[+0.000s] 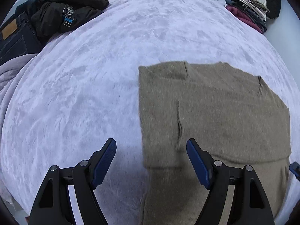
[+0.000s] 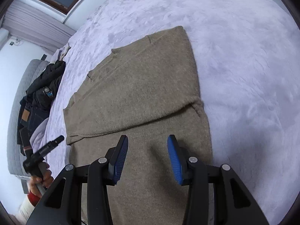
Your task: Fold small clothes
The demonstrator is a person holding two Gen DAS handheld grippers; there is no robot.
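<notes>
A tan knit sweater (image 1: pixel 215 112) lies flat on the lilac plush bed cover (image 1: pixel 93 75), with its sleeves folded in over the body. It also shows in the right wrist view (image 2: pixel 142 86). My left gripper (image 1: pixel 151 146) is open and empty, hovering over the sweater's lower left edge. My right gripper (image 2: pixel 147 142) is open and empty, above the sweater's lower body. The left gripper also shows in the right wrist view (image 2: pixel 49 146), at the sweater's left edge, held by a hand. A blue tip of the right gripper shows at the right edge of the left wrist view (image 1: pixel 295 167).
A black jacket (image 1: pixel 63 11) and dark jeans (image 1: pixel 15 37) lie piled at the bed's far left. A stack of folded clothes (image 1: pixel 249 7) sits at the far right. The lilac cover (image 2: pixel 243 56) spreads wide around the sweater. A grey headboard (image 2: pixel 16 103) and a wall stand beyond.
</notes>
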